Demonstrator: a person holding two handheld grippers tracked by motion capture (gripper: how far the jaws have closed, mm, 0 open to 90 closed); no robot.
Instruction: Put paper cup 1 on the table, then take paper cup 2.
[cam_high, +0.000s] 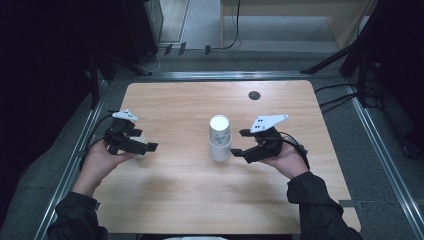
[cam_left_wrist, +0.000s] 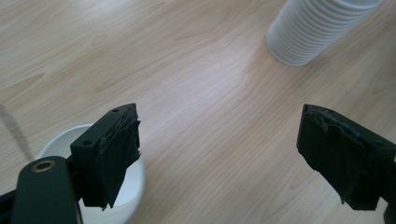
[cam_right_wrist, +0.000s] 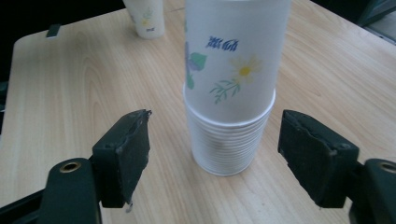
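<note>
High view: a wooden table (cam_high: 165, 200) held a stack (cam_high: 220, 140) of upside-down white paper cups at frame centre, and a single cup (cam_high: 139, 145) stood upright at centre left, partly behind the left gripper (cam_high: 150, 147). The right gripper (cam_high: 240, 142) lay just right of the stack, jaws spread, touching nothing. A dark round disc (cam_high: 254, 95) sat in the tabletop near the upper edge. Left gripper view: the cup (cam_left_wrist: 128, 186) appeared at lower left, open mouth up, beside and under one jaw and not between the two; the jaws stood apart with bare wood between them; the stack (cam_left_wrist: 313, 32) rose at upper right, its many rims ribbed. Right gripper view: the stack (cam_right_wrist: 229, 93) stood centred ahead of the open jaws, flanked but not pinched; the top cup bore blue lettering, a yellow daisy and green leaves; the single cup (cam_right_wrist: 145, 18) showed at upper left. Judged progress: one cup seemed unstacked and set down, released; the remainder of the stack was still to be separated.
</note>
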